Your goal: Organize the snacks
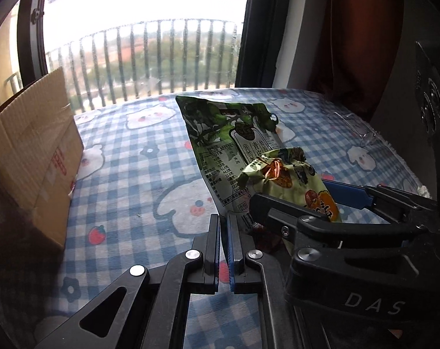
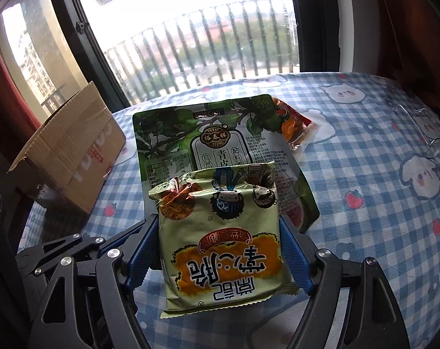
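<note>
Carrying step, judged. Blue checked tablecloth point(image 2: 365, 151) below; open cardboard box point(image 2: 71, 157) at left; big green pouch point(image 2: 220, 133) lying flat. Right gripper point(image 2: 220, 244) clamping 1 noodle packet point(image 2: 223, 232). Left gripper point(image 1: 223, 241) closed, empty. Next: swing toward box, release.

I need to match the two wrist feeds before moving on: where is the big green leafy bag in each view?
Left wrist: the green bag lies right of centre, angled towards the lower right, its lower part behind the noodle pack in the right claw.
Right wrist: the bag lies flat at centre, just beyond the noodle pack.
Shared landmark: the cardboard box at the left.
</note>
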